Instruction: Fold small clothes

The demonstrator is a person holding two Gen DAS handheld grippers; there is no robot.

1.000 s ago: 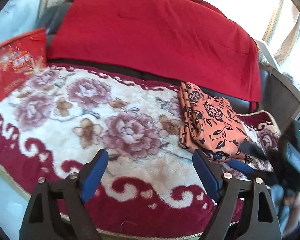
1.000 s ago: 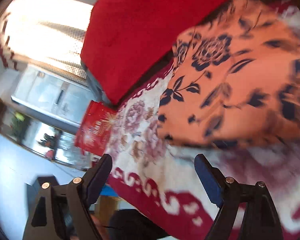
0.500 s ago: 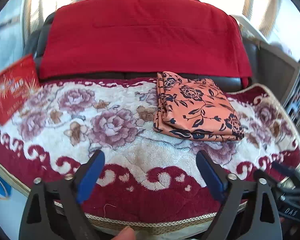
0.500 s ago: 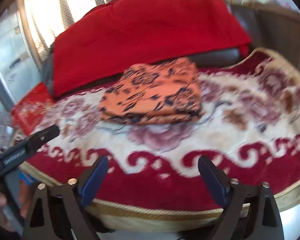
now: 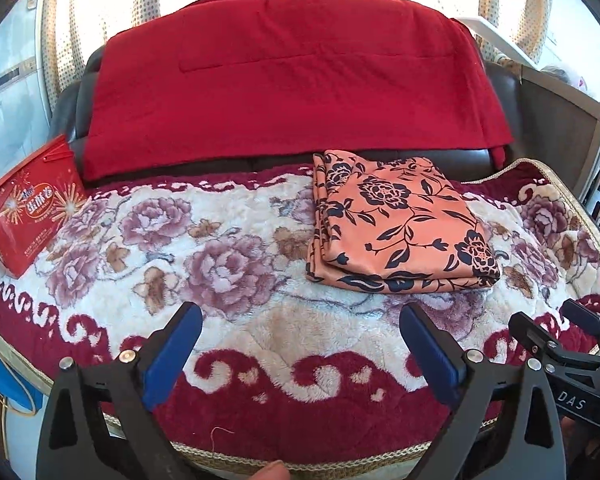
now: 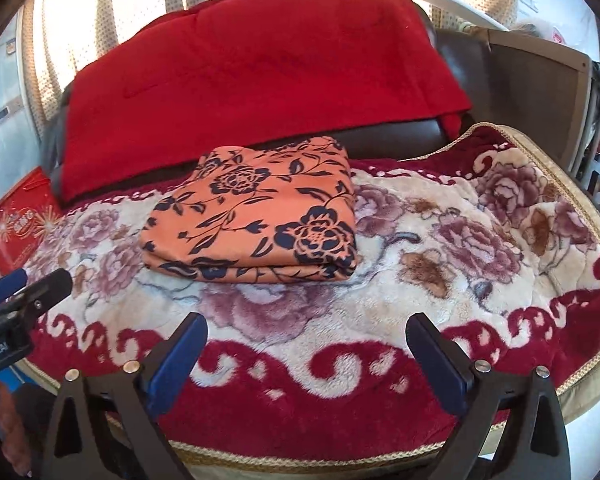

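Sofa blanket [image 5: 228,240], frame centre: folded cloth [image 5: 396,232] lying free.
Left gripper [image 5: 300,354] and right gripper [image 6: 306,360] have drawn back, both wide and empty; folding appears finished.

Count: one folded orange floral cloth [image 5: 396,236]; one floral blanket [image 5: 228,280]; one red quilt [image 5: 292,92]; one red box [image 5: 28,208]; two tools, left tool [image 5: 300,344] and right tool [image 6: 306,350].

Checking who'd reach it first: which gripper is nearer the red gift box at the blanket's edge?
Left. The left gripper hovers off the blanket's front edge, closer to the red printed cardboard gift box; the right gripper sits farther right. Both jaws open, empty.
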